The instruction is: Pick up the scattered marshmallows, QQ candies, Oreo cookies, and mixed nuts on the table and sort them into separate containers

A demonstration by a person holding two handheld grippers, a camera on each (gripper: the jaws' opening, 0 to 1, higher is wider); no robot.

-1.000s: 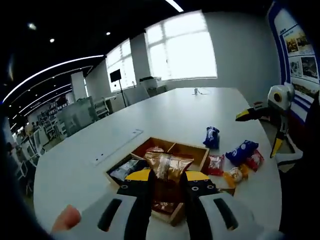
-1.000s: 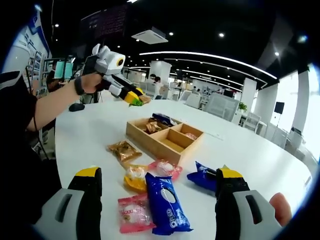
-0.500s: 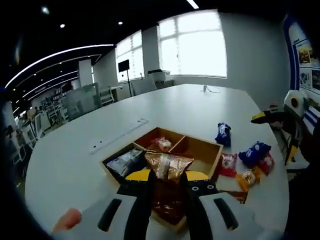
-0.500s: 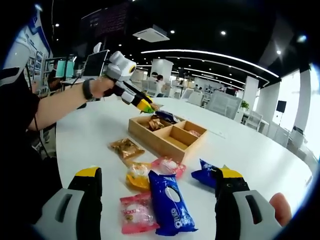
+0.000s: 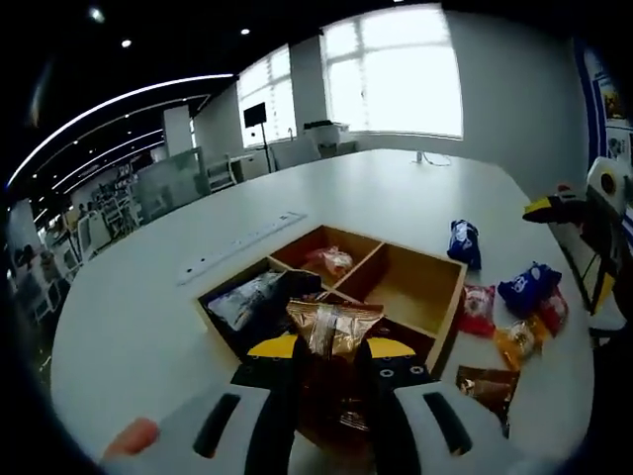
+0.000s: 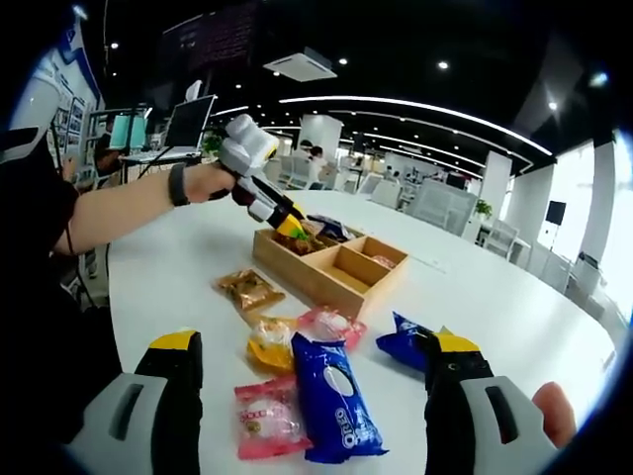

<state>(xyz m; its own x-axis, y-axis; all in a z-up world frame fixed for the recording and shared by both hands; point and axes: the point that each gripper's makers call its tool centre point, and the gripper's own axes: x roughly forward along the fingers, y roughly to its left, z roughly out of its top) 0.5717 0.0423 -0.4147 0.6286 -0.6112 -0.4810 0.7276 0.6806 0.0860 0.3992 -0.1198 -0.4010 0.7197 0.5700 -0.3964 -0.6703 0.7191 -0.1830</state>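
My left gripper [image 5: 331, 348] is shut on a brown mixed-nuts packet [image 5: 333, 329], held just above the near compartment of the wooden box [image 5: 442, 319]. In the right gripper view the left gripper [image 6: 284, 220] hangs over the box's [image 6: 297, 280] left end. My right gripper [image 6: 314, 344] stands open above the loose snacks: a blue Oreo pack [image 6: 331, 406], a pink candy pack [image 6: 262, 421], a yellow pack [image 6: 269, 346], another pink pack [image 6: 331, 325], a second blue pack [image 6: 404, 346] and a brown nut packet [image 6: 247, 289].
The box has four compartments: one holds a pink packet [image 5: 332, 260], one blue and silver packs [image 5: 247, 299], one is bare [image 5: 415, 287]. A blue pack [image 5: 462, 242] lies apart on the white table [image 5: 148, 317]. A person's arm [image 6: 119, 203] reaches in from the left.
My left gripper has carried the nut packet forward and down until it hangs right over the box. The right gripper has stayed open above the loose packs.
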